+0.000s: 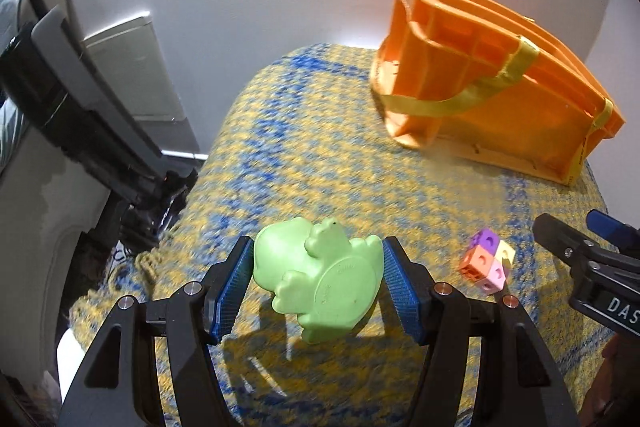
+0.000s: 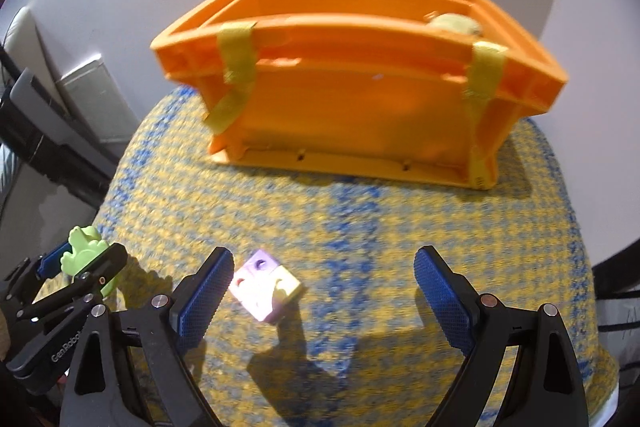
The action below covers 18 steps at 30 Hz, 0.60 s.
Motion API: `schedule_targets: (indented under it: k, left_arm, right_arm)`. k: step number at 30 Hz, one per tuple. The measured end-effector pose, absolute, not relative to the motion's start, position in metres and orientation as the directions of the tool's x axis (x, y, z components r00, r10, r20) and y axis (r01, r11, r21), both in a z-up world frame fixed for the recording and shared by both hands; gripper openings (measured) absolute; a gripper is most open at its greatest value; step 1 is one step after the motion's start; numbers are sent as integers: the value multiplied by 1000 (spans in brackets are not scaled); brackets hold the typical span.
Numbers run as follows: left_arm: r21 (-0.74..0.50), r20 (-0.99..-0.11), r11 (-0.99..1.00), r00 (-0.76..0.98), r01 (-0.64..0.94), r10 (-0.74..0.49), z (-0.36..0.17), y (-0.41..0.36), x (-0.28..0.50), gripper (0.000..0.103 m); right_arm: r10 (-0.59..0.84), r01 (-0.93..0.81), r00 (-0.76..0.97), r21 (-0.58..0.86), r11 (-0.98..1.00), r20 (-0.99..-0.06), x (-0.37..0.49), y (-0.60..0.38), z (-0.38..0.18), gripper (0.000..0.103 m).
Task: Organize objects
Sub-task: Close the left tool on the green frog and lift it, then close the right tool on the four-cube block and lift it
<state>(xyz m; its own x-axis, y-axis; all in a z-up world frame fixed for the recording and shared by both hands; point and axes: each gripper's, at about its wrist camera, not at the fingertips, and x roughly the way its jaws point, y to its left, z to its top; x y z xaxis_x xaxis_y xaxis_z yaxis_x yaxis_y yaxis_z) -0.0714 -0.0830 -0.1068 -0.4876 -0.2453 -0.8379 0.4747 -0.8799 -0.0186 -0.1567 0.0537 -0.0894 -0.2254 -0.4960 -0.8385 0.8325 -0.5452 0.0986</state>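
Frog clamped in my left gripper may slip before the basket at 1 o'clock, being rounded, while my right gripper gapes over the cubes.

Open knitted cloth between cube cluster and orange basket: passable. Basket blocks the far edge. Dark equipment crowds the left side.

Both wrist views face the orange basket (shared)
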Motion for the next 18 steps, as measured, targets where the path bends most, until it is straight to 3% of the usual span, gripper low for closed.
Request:
schedule_targets:
  k: [13,18]
  left_arm:
    - [-12,-867,-848,-428,530,-256,-128,-106,-47,63]
    - [-11,-870,-851,-425,526,-251,-131,-105,-48,63]
  right_arm:
    - [-448,864,-209,50,-501,-869,-124,30,-122,90]
    - [-432,863,-185,64,-501,-883,-127,26,-135,67]
